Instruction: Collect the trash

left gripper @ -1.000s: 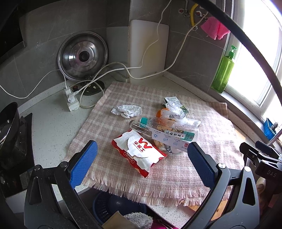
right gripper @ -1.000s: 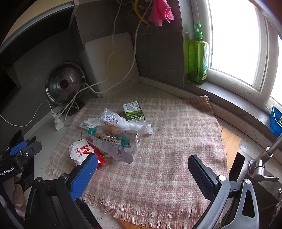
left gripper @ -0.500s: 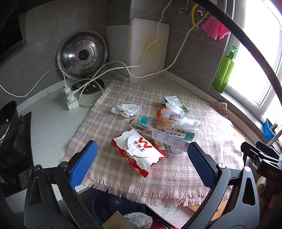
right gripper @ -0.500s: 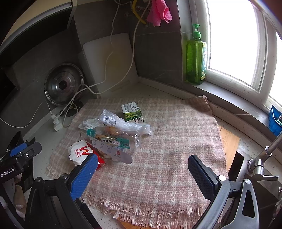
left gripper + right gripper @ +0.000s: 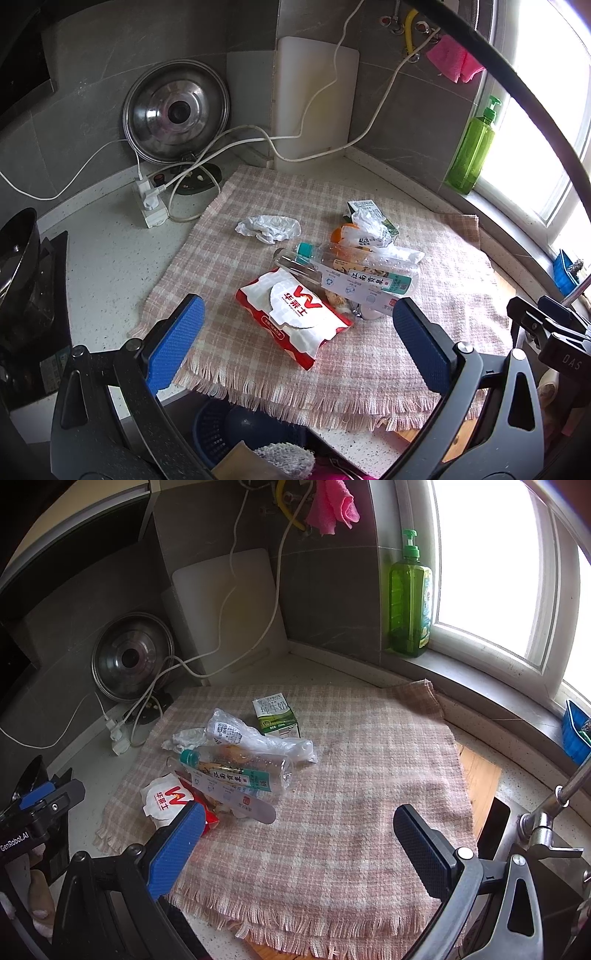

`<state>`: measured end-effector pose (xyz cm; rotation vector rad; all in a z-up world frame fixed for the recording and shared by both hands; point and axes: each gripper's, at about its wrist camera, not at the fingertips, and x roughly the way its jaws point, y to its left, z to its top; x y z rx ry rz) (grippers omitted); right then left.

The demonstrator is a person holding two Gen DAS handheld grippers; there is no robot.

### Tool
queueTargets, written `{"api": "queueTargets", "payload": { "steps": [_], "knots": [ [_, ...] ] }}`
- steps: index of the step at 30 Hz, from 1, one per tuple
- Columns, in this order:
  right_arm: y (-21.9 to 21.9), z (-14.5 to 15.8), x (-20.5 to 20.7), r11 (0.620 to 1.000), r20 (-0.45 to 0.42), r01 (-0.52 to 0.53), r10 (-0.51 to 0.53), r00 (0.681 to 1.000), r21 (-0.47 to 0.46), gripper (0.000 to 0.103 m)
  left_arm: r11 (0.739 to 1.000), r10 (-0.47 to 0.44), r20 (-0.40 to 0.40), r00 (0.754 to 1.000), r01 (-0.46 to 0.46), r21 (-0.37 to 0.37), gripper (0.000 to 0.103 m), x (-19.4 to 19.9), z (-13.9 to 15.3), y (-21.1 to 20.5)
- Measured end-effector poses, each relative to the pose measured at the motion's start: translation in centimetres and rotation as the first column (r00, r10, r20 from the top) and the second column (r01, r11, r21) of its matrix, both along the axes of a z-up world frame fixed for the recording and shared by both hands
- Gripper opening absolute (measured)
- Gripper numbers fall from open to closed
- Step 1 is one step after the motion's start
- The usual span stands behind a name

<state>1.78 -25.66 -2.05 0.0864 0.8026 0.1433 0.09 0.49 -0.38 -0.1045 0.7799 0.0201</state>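
We have collected nothing yet: the trash pile [image 5: 332,273] lies untouched mid-cloth [image 5: 424,354], red snack bag [image 5: 295,314] nearest us. Left tongs [image 5: 295,350] and right tongs [image 5: 299,849] hover apart, empty.

You see a pink plaid cloth [image 5: 369,794] spread on the speckled surface [image 5: 107,258]. A steel pot lid [image 5: 175,110] and a white cutting board [image 5: 314,99] lean against the wall. A green soap bottle [image 5: 410,598] stands on the windowsill beside the window.
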Motion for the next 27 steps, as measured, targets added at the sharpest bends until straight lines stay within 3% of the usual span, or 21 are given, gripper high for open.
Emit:
{"api": "queueTargets", "payload": {
  "steps": [18,27],
  "knots": [
    [-0.1,-0.5,0.3,1.0,-0.005,0.004,-0.004,1.0,-0.011,0.103,0.999,0.031,-0.04,0.999,-0.031,-0.017,0.103,0.3,-1.5,2.0],
    [1.2,-1.5,1.5,0.999,-0.021,-0.012,0.011,1.0,-0.053,0.103,0.997,0.054,-0.131,0.99,-0.059,-0.039,0.103,1.5,-3.5,3.7]
  ]
}}
